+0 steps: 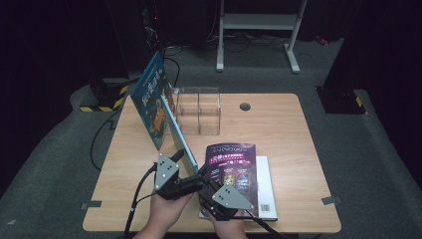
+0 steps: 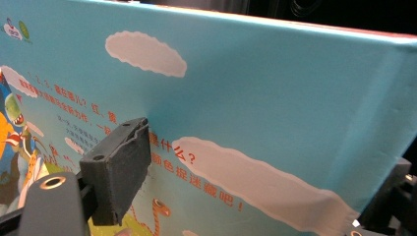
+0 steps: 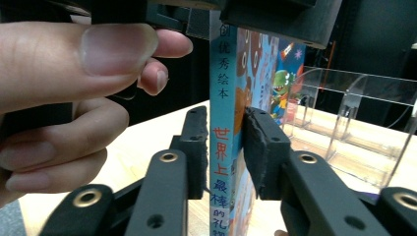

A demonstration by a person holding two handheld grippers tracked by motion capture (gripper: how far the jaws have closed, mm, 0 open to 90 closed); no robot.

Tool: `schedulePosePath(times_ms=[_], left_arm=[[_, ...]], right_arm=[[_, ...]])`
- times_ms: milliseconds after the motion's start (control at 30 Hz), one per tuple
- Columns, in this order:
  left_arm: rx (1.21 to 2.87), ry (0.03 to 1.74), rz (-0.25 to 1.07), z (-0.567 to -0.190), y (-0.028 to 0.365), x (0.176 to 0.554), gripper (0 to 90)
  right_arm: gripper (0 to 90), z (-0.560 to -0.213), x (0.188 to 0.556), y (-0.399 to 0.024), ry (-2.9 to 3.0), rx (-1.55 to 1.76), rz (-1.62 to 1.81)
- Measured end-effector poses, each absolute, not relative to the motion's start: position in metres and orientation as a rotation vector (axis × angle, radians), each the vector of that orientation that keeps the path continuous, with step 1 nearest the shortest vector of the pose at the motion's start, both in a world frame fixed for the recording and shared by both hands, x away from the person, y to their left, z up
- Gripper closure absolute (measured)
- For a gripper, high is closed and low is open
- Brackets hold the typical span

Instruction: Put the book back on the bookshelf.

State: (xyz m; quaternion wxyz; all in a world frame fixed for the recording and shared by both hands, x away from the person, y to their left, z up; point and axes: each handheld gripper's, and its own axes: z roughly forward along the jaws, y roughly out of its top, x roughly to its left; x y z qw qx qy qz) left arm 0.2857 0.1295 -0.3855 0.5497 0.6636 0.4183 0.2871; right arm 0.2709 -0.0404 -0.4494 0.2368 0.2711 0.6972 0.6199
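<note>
A blue picture book (image 1: 154, 99) stands upright on edge on the wooden table (image 1: 283, 129), leaning to the left. My left gripper (image 1: 186, 164) is shut on its near lower corner; one pad (image 2: 118, 167) presses flat on the light-blue back cover (image 2: 255, 98). My right gripper (image 1: 208, 180) comes in from the near side and straddles the book's spine (image 3: 223, 98). In the right gripper view its jaws (image 3: 223, 147) stand on either side of the spine, the right one close against the cover and the left one a sliver apart. A hand's fingers (image 3: 74, 73) wrap the left gripper.
A clear acrylic divider rack (image 1: 199, 109) stands just behind the book, also seen in the right gripper view (image 3: 354, 113). A purple-covered book (image 1: 231, 167) lies on a white one (image 1: 267, 191) near the front edge. A cable hole (image 1: 245, 106) sits at the back.
</note>
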Motion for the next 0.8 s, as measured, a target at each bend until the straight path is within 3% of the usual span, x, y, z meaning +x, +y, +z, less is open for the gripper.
schedulePosePath(times_ms=[800], left_arm=[[1.584, 0.968, 0.687, -0.386, 0.145, 0.280, 21.5]], right_arm=[[58.3, -0.453, 0.265, -0.054, 1.989, 0.720, 1.739]])
